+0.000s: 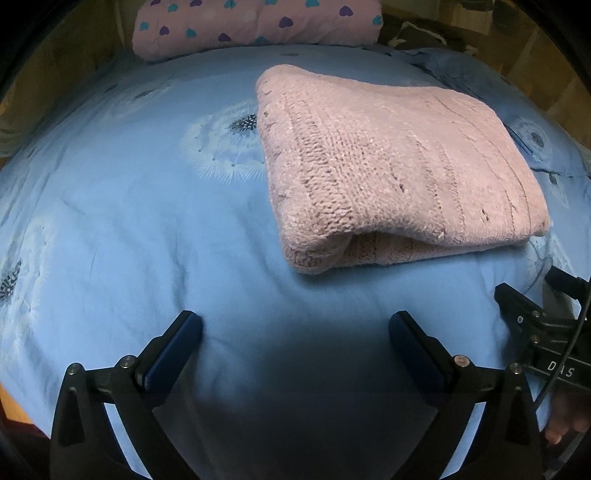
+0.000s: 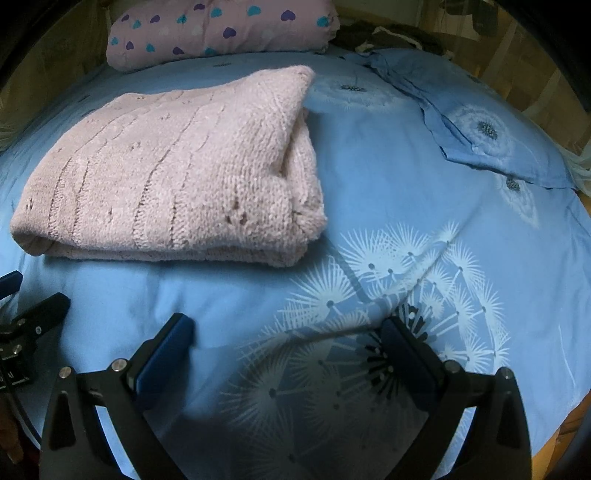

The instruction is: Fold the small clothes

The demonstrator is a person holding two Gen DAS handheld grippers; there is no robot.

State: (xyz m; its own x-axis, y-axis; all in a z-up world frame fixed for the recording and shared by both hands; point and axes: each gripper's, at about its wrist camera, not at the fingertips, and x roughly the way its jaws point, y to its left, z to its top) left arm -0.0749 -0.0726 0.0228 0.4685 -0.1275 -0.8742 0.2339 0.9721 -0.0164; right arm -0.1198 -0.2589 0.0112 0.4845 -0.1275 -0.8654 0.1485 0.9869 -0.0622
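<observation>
Nearest, the left gripper (image 1: 295,325) and right gripper (image 2: 286,328) are hovering with jaws apart, holding nothing. Beyond them, the pink knitted sweater (image 1: 399,162) is lying folded on the blue dandelion-print bedsheet (image 1: 129,221). Folding looks finished; next probably means tidying edges or withdrawing both.

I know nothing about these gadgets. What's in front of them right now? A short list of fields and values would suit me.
surface: blue bedspread with white dandelion print
garment: pink knitted sweater, folded into a thick rectangle, lying flat
behind the garment: pink roll with heart print at the far edge
left gripper: open, holding nothing, short of the sweater
right gripper: open, holding nothing, above the dandelion print
contact: neither gripper touches the sweater
</observation>
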